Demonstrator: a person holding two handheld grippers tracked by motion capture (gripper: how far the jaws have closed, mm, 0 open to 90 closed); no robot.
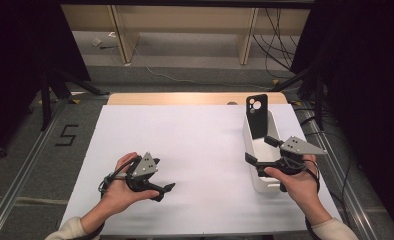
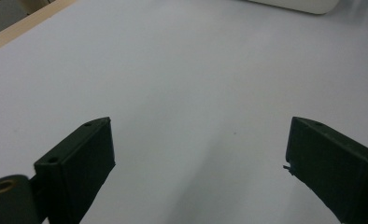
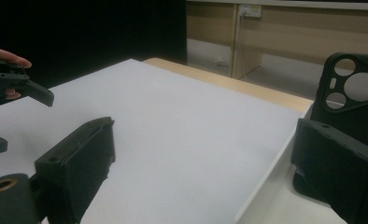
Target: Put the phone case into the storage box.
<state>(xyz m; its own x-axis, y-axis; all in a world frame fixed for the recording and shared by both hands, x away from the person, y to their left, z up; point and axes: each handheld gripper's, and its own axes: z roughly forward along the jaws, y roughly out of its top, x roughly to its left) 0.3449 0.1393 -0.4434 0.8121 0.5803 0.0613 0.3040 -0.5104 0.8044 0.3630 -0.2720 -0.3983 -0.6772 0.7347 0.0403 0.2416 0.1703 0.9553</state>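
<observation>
A black phone case (image 1: 257, 119) stands upright in the far end of a white bin (image 1: 265, 184) at the table's right side, its camera cut-outs at the top. My right gripper (image 1: 260, 150) hovers open over the bin's near half, nothing between its jaws. In the right gripper view the phone case (image 3: 351, 98) rises just beyond the right jaw, and the bin's rim (image 3: 272, 170) runs under the gripper (image 3: 203, 151). My left gripper (image 1: 165, 175) is open and holds nothing, low over the white sheet (image 1: 195, 145) at the front left. Its own view shows the left gripper (image 2: 198, 147) over bare sheet.
The white sheet covers most of the wooden table (image 1: 195, 98). A corner of the bin (image 2: 296, 4) appears far off in the left gripper view. The left gripper (image 3: 18, 86) and a fingertip appear at the left edge of the right gripper view. Cables and stands lie on the floor beyond.
</observation>
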